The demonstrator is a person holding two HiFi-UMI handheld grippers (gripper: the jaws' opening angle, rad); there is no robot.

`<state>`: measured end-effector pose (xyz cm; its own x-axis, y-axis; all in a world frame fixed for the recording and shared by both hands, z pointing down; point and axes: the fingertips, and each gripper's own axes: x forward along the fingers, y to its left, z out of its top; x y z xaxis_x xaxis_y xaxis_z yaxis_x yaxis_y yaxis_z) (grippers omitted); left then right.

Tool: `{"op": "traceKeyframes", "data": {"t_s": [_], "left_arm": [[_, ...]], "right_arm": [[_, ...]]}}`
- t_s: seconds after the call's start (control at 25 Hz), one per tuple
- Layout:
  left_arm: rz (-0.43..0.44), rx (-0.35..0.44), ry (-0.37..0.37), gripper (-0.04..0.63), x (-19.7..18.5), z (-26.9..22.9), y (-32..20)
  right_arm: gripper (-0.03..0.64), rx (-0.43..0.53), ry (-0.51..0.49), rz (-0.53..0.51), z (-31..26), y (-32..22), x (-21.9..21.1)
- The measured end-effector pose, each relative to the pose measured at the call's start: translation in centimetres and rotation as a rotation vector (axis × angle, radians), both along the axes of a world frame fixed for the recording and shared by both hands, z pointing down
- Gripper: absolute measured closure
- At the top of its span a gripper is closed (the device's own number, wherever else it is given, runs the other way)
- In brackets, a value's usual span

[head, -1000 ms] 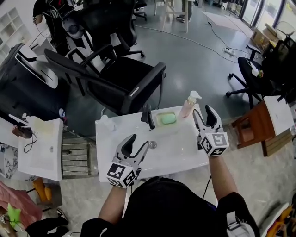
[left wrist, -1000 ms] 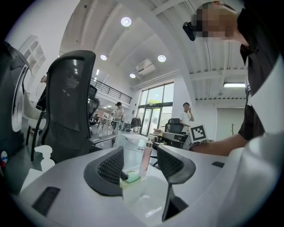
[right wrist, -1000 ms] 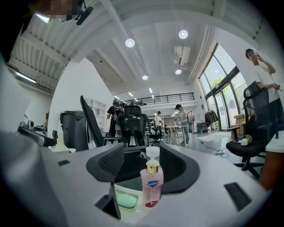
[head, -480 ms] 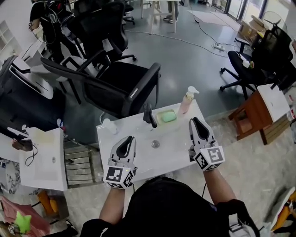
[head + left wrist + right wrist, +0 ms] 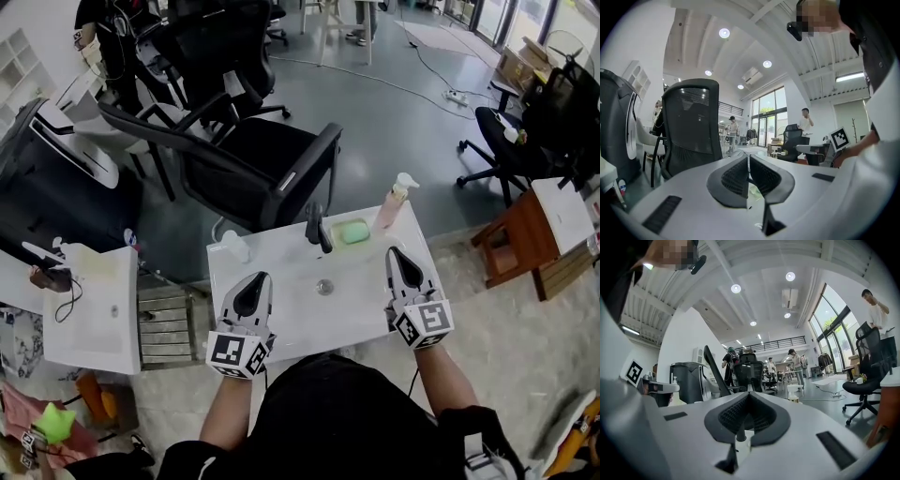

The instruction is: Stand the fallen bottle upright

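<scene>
Tightly shut, the fingers (image 5: 761,173) of the left gripper (image 5: 748,157) meet along their dark ribbed pads, and nothing sits between them. The right gripper (image 5: 749,395) shows the same: both pads pressed together and empty. Both pairs of jaws have just been closing.

From the head view, the left gripper (image 5: 257,278) and right gripper (image 5: 395,252) are held level over the near half of a white washbasin top (image 5: 281,323). They are well apart, one at each side, both pointing away from the person. Each carries a cube with black-and-white square markers at its rear, and the person's forearms run back from these to the bottom of the picture.

Between the grippers, a little further back, is the round drain (image 5: 324,286). Behind it stands a black tap (image 5: 317,228), with a green bar of soap (image 5: 353,232) just to its right. The pump bottle (image 5: 395,201) stands upright at the back right corner of the basin top, beyond the right gripper and not touched by either one. Near the back left corner is a small pale container (image 5: 233,246); it is too faint to tell whether it stands or lies.

Beyond the basin is a black office chair (image 5: 253,159) on a grey floor. A second white basin (image 5: 94,300) is off to the left, and a wooden stool (image 5: 516,244) to the right.
</scene>
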<state>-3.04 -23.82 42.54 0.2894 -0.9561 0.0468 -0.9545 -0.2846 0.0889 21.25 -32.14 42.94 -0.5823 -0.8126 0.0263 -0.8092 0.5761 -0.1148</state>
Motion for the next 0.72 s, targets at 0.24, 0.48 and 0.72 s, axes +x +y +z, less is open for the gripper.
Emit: {"op": "traceKeyframes", "data": {"t_s": [0.24,0.48,0.72], "left_arm": [[-0.013,-0.005,0.008,0.566,-1.0,0.0,0.4],[-0.019,-0.02,0.015,0.566,-1.5,0.3,0.5],[-0.033,-0.032,0.011,0.566,-2.4,0.6,0.9]], "right_arm": [[0.589,-0.005,0.004,-0.023,0.0,0.0,-0.9],[0.589,-0.032,0.013,-0.037,0.9,-0.4,-1.6],[0.589,-0.047,0.023,-0.047,1.5,-0.2,-2.2]]}}
